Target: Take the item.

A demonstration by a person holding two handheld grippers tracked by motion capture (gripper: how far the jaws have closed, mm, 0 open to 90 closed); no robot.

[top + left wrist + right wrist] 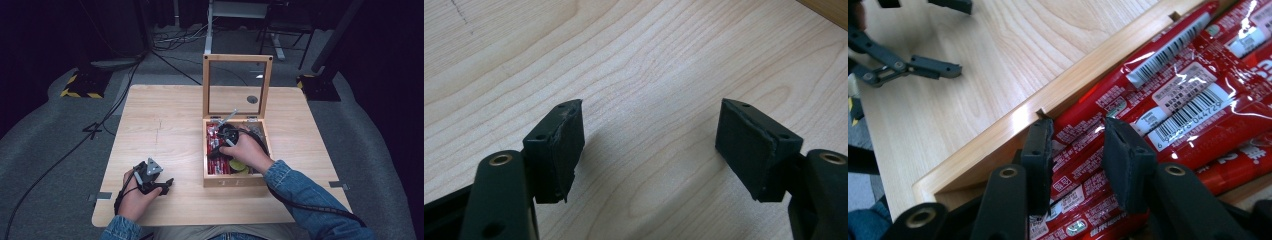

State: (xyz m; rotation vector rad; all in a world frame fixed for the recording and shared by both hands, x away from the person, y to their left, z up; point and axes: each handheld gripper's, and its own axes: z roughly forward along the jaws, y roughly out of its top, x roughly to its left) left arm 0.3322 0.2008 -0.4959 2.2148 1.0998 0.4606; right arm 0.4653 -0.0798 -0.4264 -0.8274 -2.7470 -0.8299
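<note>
Item: wooden box [235,181], open, hinged glass-paned lid [237,85] standing upright at its far edge; position, right of centre on a light wooden bench [165,125]. Contents: red foil stick packets [1168,100] with white barcode labels, lying side by side along the box's left compartment; a yellow-green item [239,166] in the near part of the box, too small to identify. Right gripper [1075,150]: held in the person's right hand [247,150], lowered into the box just inside its left wall [1013,125]; fingers [1120,160] standing narrowly apart, one red packet between them, one finger close against the wall; whether the pads press on the packet cannot be told. Left gripper [649,145]: held in the person's left hand [132,197] near the front left of the bench, well apart from the box; fingers [561,145] wide apart, bare wood grain between them; in the right gripper view its dark linkage shows at the upper left over the bench. Sleeves: blue denim [300,192] on both forearms. Surroundings: grey carpet floor [45,150], black cables [75,145] across it, yellow-and-black striped stand bases [80,90] beyond the bench's far corners, dark background behind.
</note>
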